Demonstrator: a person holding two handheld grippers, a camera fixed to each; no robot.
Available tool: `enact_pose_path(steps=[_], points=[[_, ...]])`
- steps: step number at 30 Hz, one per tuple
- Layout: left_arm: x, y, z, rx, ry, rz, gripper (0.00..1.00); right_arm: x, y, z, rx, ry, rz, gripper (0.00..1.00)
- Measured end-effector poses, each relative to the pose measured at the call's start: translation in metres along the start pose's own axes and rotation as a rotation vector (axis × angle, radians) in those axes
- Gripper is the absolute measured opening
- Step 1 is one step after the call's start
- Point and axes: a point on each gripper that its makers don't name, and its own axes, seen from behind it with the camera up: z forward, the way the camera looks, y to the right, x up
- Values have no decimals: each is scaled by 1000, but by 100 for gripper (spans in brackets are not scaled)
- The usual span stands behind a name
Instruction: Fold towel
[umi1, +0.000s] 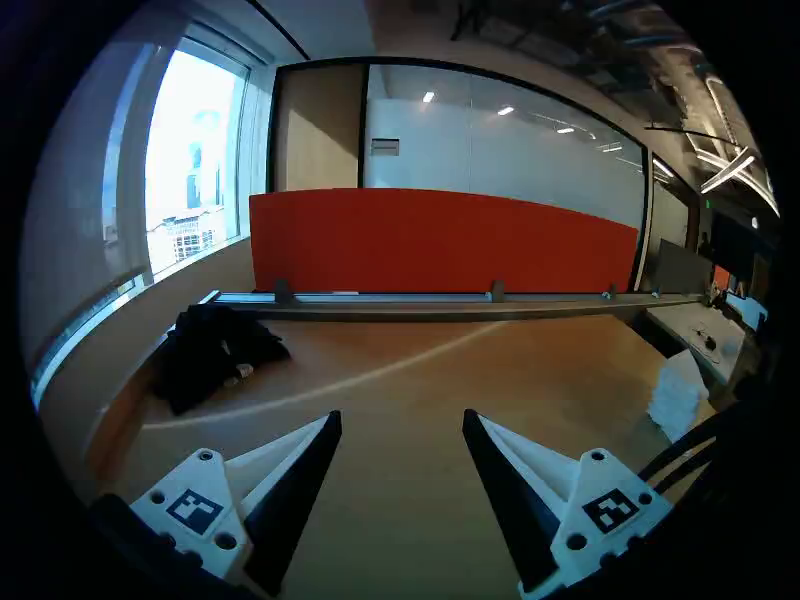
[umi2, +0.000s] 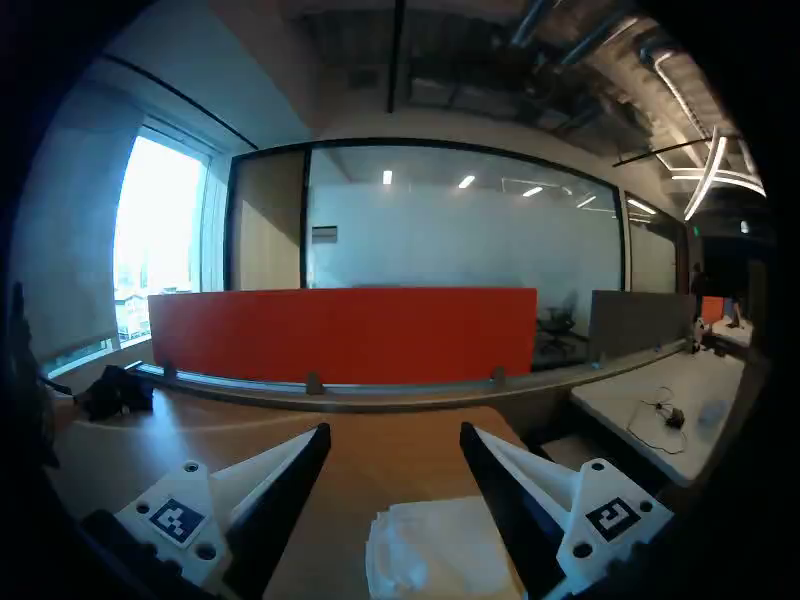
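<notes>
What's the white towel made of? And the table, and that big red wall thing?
The towel looks like soft white cloth, probably cotton: it is rumpled and matte. The table looks like smooth wood or wood-look laminate: brown, with a faint sheen. The red divider is flat and matte, maybe felt or painted board; I cannot tell which.

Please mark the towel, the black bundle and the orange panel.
towel (umi2: 430, 552): right gripper view, its top surface.
black bundle (umi1: 212, 352): left gripper view, its middle.
orange panel (umi1: 440, 242): left gripper view, its centre.
</notes>
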Motion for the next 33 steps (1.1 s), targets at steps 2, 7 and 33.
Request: enact_pose_path(steps=[2,7,33], points=[[5,-2,2,2,15,-6,89,7,-9,3,3,14,0,100],[17,-5,5,4,60,-3,90,15,-39,9,33,34,-4,100],[51,-30,17,50,210,-33,90,20,-145,31,52,38,-43,100]])
